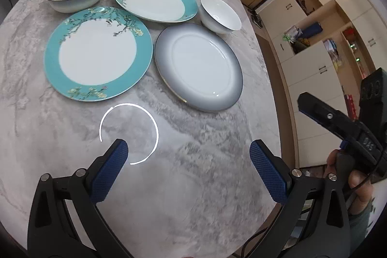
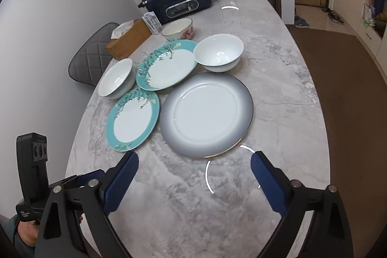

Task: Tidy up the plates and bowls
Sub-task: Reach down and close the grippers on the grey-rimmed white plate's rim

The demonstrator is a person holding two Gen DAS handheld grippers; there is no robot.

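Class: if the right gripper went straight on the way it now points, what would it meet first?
Probably the near rim of the grey plate, straight ahead of the open right gripper. Depth is unclear; it might touch the table first.

My left gripper (image 1: pixel 188 161) and right gripper (image 2: pixel 194 175) look alike: black angular arms, silver round screws at the joints behind the tips, and blue textured pads (image 1: pixel 111 168) on the inner faces. A thin black cable (image 1: pixel 362 187) trails behind my right fingers.
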